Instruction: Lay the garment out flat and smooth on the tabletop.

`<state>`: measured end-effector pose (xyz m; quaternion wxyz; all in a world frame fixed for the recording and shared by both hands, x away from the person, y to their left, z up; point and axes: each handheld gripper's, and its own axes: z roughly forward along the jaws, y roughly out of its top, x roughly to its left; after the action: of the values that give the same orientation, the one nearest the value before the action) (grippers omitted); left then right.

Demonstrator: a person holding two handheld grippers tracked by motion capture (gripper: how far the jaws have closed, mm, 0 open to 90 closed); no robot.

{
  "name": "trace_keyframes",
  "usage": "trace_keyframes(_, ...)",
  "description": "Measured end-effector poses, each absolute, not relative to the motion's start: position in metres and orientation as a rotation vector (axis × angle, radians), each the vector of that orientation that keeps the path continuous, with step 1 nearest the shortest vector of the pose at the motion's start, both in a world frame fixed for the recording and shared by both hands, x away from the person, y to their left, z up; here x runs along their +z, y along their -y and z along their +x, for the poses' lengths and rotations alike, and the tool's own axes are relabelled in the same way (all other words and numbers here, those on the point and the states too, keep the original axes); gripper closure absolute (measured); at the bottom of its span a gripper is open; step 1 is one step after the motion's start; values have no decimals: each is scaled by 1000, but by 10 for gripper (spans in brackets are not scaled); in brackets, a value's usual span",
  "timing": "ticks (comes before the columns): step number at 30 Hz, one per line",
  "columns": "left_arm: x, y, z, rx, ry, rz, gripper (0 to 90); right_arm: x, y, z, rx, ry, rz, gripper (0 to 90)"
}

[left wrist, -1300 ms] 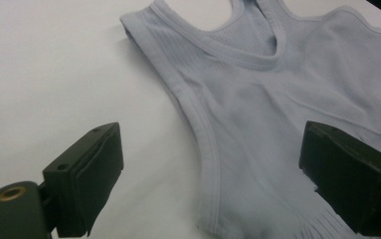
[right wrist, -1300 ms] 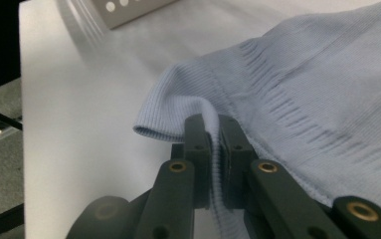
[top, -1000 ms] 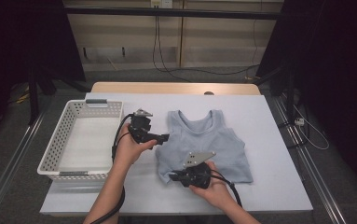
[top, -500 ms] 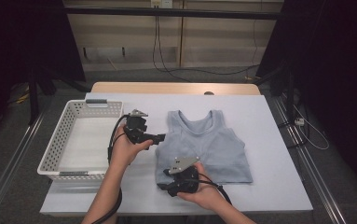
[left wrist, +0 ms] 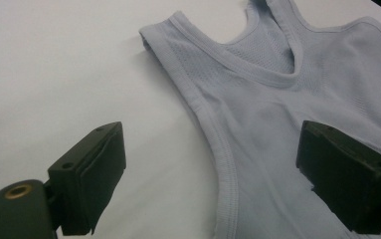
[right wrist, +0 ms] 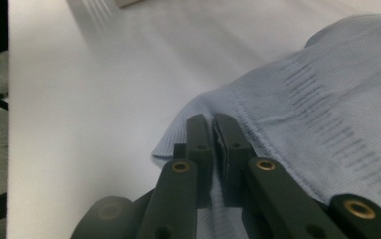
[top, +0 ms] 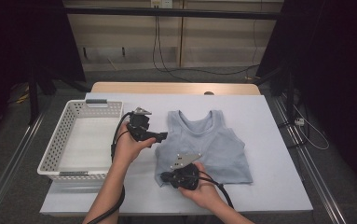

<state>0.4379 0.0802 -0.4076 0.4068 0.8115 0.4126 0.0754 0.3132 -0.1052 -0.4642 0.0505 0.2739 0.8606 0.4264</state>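
Counting: 1 tank top [top: 209, 144], 1 basket [top: 55, 161] (2 grippers).

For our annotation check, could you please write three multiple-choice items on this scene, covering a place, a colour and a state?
1. Where does the white basket stand relative to the tank top?
A. to its left
B. to its right
C. on it

2. What colour is the tank top?
A. red
B. light blue
C. black

3. How stands the right gripper?
A. wide open above the table
B. shut on the tank top's hem
C. inside the basket

Answers: 1 A, the high view shows the basket at the left; 2 B, the fabric is pale blue; 3 B, the jaws have just closed on the hem.
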Motion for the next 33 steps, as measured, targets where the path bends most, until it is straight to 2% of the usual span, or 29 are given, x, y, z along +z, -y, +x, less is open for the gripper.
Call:
trace_keyframes(4,-407,-81,437,186,-1041,2043,128,-464,106,310,1311,-2615,800,831)
trace_keyframes(10,-407,-89,435,183,-1055,2038,129,-462,98,302,1329,-2615,785,532)
trace_keyframes(14,-405,-93,435,183,-1059,2031,130,-463,90,299,1259,-2612,719,458)
trace_keyframes(18,-403,-93,436,181,-1057,2033,130,-465,86,299,1213,-2602,703,508)
trace_keyframes(20,-402,-92,437,184,-1054,2038,131,-465,87,300,1200,-2585,726,606)
trace_keyframes(22,-402,-91,437,189,-1061,2025,131,-465,89,303,1201,-2566,763,746)
trace_keyframes(23,-403,-90,437,188,-1055,2025,130,-465,91,304,1210,-2564,796,766)
trace_keyframes(27,-404,-89,440,196,-1054,2022,127,-464,92,307,1209,-2567,789,806)
trace_keyframes(33,-408,-83,451,197,-1056,2018,127,-460,98,305,1322,-2585,842,811)
